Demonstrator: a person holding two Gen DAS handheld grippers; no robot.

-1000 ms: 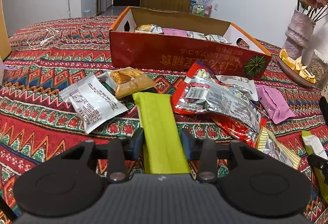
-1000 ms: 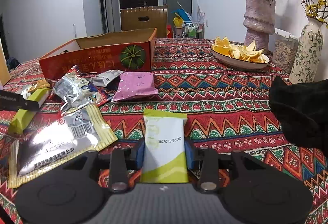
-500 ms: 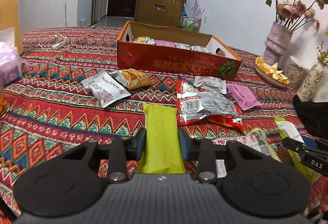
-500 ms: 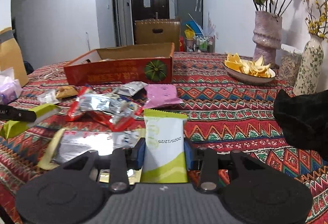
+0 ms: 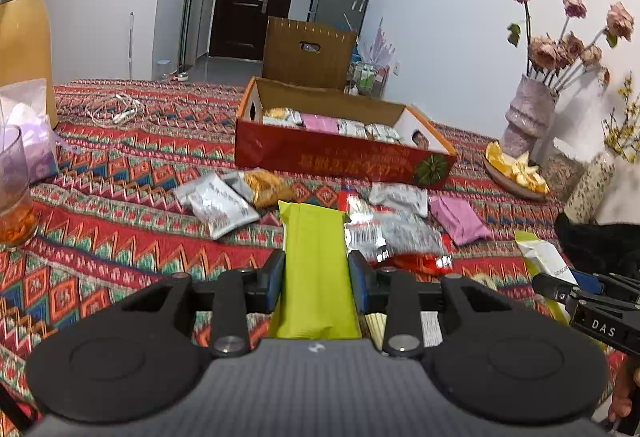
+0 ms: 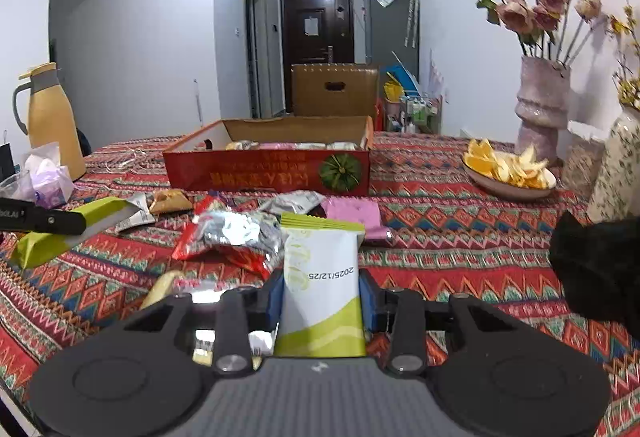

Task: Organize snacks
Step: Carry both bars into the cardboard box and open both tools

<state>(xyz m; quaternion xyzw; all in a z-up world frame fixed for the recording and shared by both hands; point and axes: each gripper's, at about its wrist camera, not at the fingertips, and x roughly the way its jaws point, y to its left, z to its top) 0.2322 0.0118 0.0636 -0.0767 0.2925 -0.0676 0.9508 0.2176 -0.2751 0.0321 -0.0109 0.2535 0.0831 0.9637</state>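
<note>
From my remote view, white walls enclose the room. A dark door stands at the far end of a hallway, with a grey refrigerator just beside it on the right. A brown cardboard box sits behind the table. The table carries a red patterned tablecloth. I see bright light overhead, upper left of the hallway.

The green packet's near end is hidden behind the left claw's body. The red box's print is too blurred to read. A glass is cut by the frame's left edge.
</note>
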